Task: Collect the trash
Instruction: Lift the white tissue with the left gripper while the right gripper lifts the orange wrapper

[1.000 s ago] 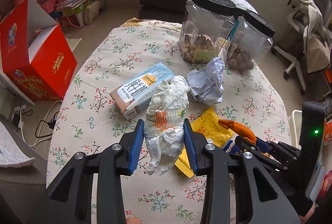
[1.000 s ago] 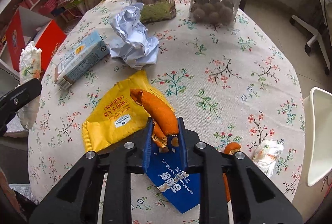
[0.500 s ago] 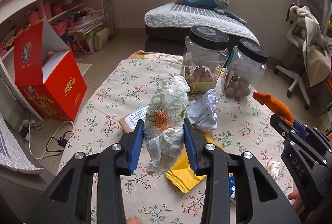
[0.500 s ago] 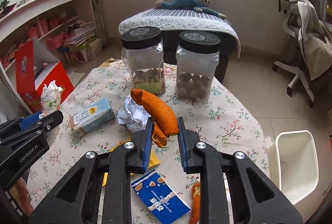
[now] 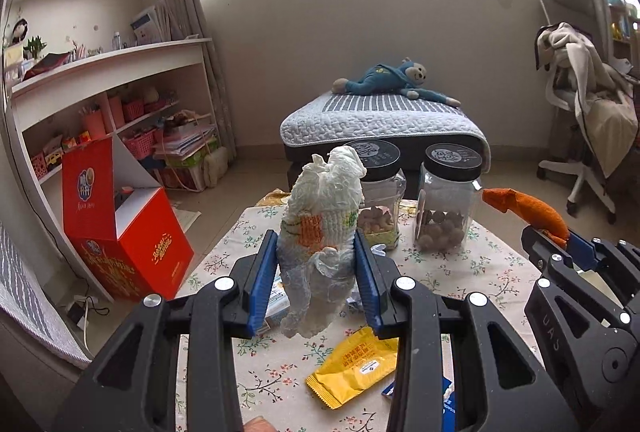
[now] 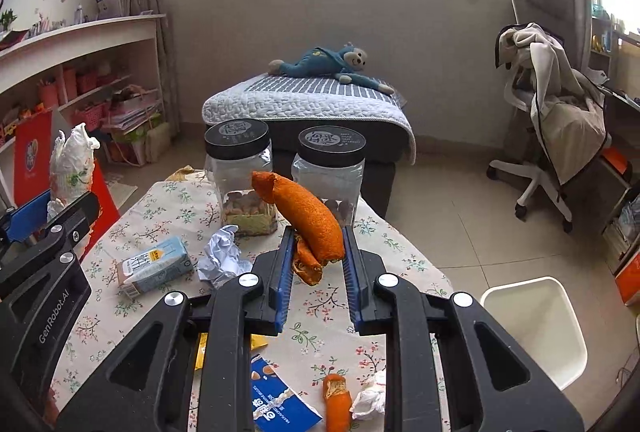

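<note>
While aloft: crumpled wrapper (image 5: 320, 232) between left claw (image 5: 316, 272) pads, orange peel (image 6: 308, 220) between right claw (image 6: 316, 268) pads.

— What's on the floral-cloth table (image 6: 372, 244)?

— Two black-lidded jars (image 6: 240, 176), a milk carton (image 6: 154, 266), crumpled paper (image 6: 222, 258), a yellow wrapper (image 5: 354, 366), a blue packet (image 6: 276, 402), orange peel (image 6: 336, 398) (beside a white wad (image 6: 370, 398)).
</note>
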